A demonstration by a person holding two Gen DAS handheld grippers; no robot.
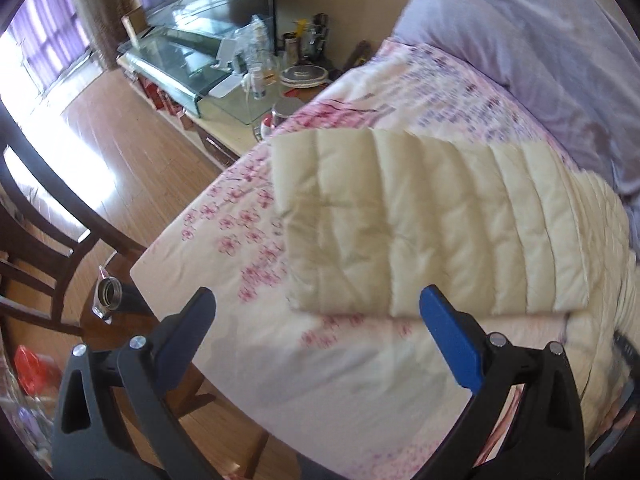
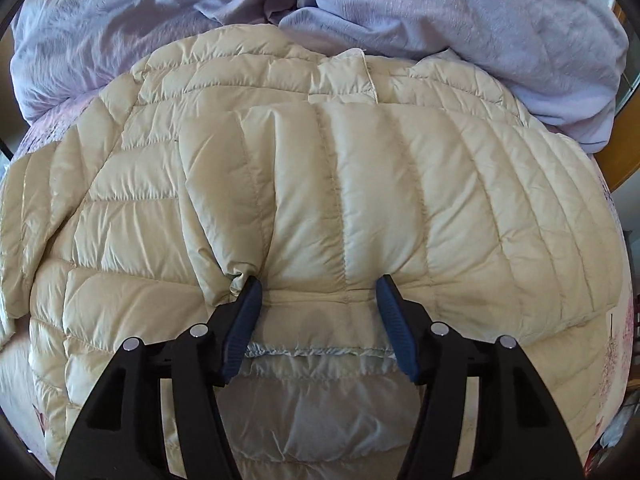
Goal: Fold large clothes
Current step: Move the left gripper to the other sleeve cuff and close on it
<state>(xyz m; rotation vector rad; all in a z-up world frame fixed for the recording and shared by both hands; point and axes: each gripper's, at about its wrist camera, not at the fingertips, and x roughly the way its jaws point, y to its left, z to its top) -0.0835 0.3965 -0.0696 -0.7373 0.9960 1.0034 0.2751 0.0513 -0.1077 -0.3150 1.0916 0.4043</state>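
R gripper [image 2: 318, 284], nearest in the right wrist view: blue pads part-spread, pressed into the cream quilted jacket [image 2: 304, 184] at the edge of a folded-over panel; the left pad [image 2: 249, 294] touches a bunched bit of cloth, but whether anything is actually pinched betw. the pads cannot be told. L gripper [image 1: 318, 306], left wrist view: released, jaws wide apart, nothing betw. them, poised above the sheet just short of the jacket's near edge. No brand, label or legible writing on the jacket or gripper parts; print on the bedsheet too blurred to read. Jacket [image 1: 432, 216]: one item, cream/off-white, shiny puffy fabric w/ parallel stitched channels; one panel lies folded across the body, a paler lining strip w/ gathered hem shows under the R gripper. It lies flat on the bed, on a white bedsheet [image 1: 320, 380] w/ pink blossom print, near the bed's corner. Behind it, touching its far edge: lavender duvet [image 2: 460, 20], rumpled, heaped in two mounds. Beside the bed, lower left: one dark wooden chair [image 1: 52, 248] and one open metal flask [image 1: 110, 294] on wood floor. Farthest: low TV stand w/ glass shelf [image 1: 180, 68], cluttered w/ bottles and jars, too small to count; purple curtains [image 1: 44, 44] at a bright window.
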